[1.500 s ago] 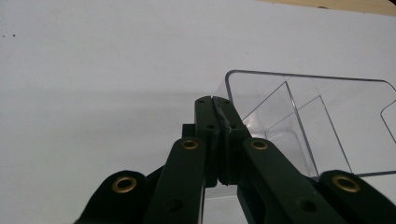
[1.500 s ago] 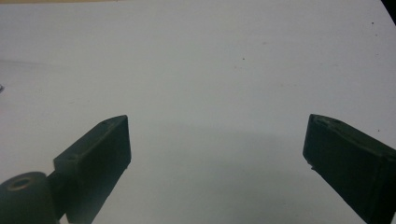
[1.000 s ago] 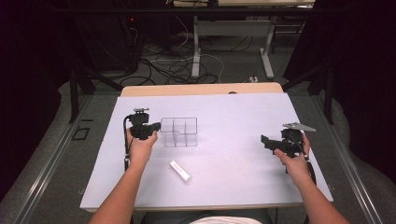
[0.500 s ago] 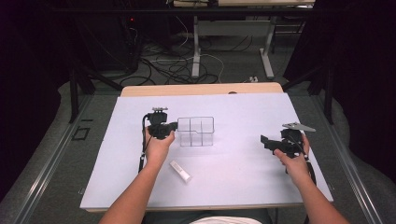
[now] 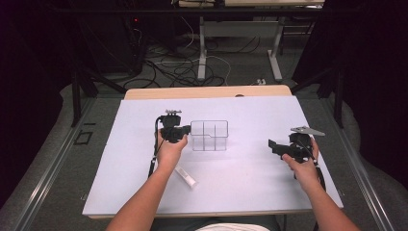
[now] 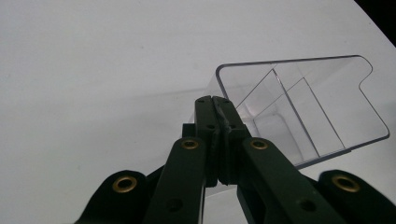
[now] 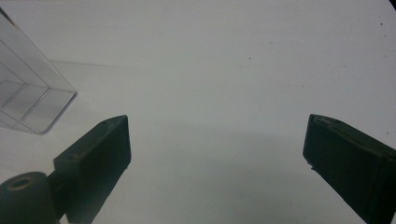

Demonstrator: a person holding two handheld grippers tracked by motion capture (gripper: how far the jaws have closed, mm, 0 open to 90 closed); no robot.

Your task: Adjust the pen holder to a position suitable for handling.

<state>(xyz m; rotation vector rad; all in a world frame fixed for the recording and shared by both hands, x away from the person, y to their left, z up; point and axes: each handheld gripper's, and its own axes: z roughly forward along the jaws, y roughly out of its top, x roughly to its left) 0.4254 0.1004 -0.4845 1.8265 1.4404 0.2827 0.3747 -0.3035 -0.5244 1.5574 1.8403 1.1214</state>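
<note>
Pinching the left end wall of the clear divided box [image 5: 210, 135], the left hand-held gripper [image 5: 185, 131] has its jaws pressed together on the thin plastic. That box stands near the middle of the table [image 5: 250, 187], open side up, long axis running left to right. At the right, the right hand-held gripper [image 5: 272, 144] is spread wide, well apart from it. Nearer the person lies a small white stick [image 5: 186, 176].

clear divided box [image 5: 209, 135] | upright | mid-table | left wall pinched by left tool [image 6: 216, 103]

No legible text — none anywhere
</note>
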